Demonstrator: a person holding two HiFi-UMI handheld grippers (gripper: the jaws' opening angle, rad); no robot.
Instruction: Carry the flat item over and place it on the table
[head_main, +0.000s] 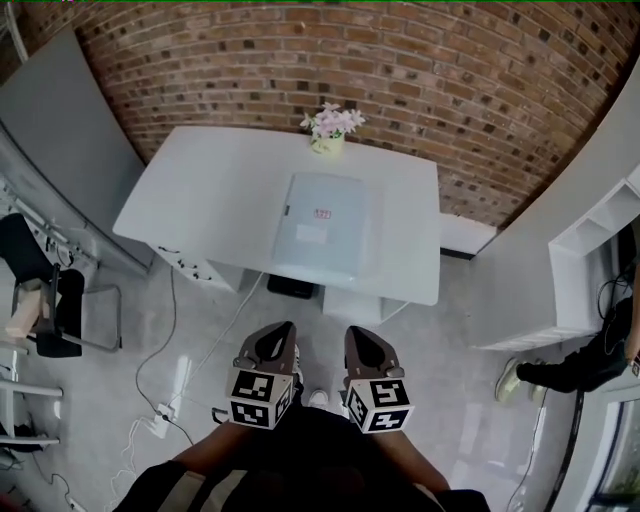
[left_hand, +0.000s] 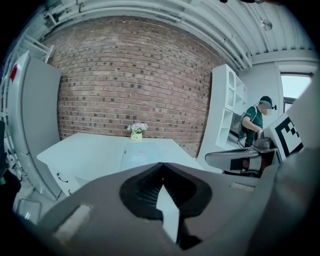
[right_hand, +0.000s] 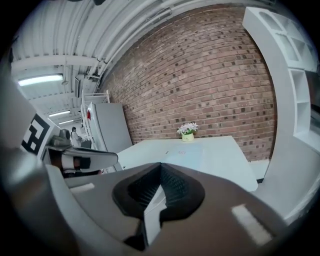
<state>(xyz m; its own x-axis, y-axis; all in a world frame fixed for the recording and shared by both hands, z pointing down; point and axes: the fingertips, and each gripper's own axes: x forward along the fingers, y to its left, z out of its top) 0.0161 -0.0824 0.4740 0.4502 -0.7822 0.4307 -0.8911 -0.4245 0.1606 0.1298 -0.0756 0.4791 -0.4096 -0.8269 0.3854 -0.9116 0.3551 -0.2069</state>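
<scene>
**Item 1, left gripper**: jaws clenched pad to pad, nothing between them. It hung low in the head view, well apart from the table.

**Item 2, right gripper**: jaws likewise clenched and empty, just beside item 1.

**Item 3, flat item**: a pale grey panel with a small red mark. It lay flat at the centre of the table, below the flower pot in the frame and apart from it.

**Item 4, step in hand:** I judged the placing done, since the panel rested on the tabletop and I held nothing. If it needed squaring up, my next move called for stepping to the table's near edge and parting both pairs of jaws before touching it.

**Item 5, views compared:**
- The head view alone showed the panel's whole outline, the 2 grippers together, the cables on the floor and a chair at the left edge.
- The left gripper view alone showed a person in a green top at the white shelving on the right.
- The right gripper view alone showed a grey cabinet at the left.
</scene>
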